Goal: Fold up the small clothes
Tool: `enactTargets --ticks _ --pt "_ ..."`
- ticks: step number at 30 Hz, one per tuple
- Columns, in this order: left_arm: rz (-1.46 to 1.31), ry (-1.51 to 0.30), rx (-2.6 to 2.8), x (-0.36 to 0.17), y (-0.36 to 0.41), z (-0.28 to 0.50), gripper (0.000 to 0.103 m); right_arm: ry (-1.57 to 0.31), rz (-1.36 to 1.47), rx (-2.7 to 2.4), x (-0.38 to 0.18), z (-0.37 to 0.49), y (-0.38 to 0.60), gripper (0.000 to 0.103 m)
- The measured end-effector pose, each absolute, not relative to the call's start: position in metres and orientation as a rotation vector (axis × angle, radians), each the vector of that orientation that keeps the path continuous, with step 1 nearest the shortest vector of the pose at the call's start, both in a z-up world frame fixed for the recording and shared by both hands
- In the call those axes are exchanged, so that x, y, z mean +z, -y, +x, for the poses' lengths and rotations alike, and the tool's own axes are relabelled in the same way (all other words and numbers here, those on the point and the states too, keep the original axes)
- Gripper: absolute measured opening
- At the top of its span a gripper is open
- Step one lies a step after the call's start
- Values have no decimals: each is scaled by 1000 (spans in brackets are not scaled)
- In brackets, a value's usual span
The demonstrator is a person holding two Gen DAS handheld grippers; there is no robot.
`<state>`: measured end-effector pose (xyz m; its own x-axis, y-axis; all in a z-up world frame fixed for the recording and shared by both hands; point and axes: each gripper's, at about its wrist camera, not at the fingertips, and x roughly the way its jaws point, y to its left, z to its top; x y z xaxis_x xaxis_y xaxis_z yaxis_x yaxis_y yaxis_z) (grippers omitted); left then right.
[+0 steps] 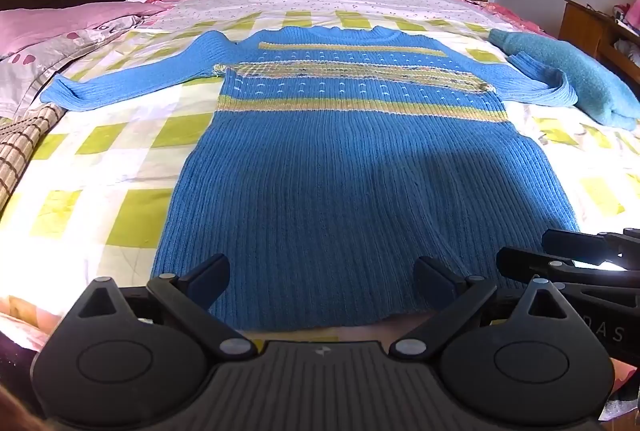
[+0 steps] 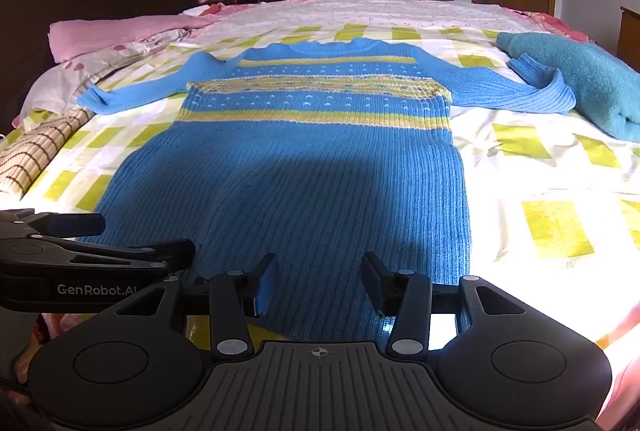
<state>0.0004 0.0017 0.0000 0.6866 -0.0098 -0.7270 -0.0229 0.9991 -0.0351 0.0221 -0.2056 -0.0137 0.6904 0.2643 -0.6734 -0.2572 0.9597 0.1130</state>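
Observation:
A blue ribbed sweater (image 1: 340, 159) with yellow stripes lies flat on the bed, both sleeves spread out, hem nearest me; it also shows in the right wrist view (image 2: 312, 167). My left gripper (image 1: 322, 277) is open wide and empty, hovering just over the hem. My right gripper (image 2: 320, 283) is open and empty over the hem too, its jaws closer together. The right gripper shows at the right edge of the left wrist view (image 1: 576, 259); the left gripper shows at the left edge of the right wrist view (image 2: 100, 243).
The bed has a white and green checked sheet (image 1: 120, 159). A folded teal garment (image 1: 568, 71) lies by the right sleeve. A pink quilt (image 1: 60, 27) and a checked cushion (image 1: 24, 147) lie at the left. Wardrobe and door stand behind.

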Motion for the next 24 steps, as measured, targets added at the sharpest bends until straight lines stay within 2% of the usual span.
enactTargets --ticks 24 --pt "-82 -868 1 -13 -2 4 103 -778 -10 284 -19 26 203 46"
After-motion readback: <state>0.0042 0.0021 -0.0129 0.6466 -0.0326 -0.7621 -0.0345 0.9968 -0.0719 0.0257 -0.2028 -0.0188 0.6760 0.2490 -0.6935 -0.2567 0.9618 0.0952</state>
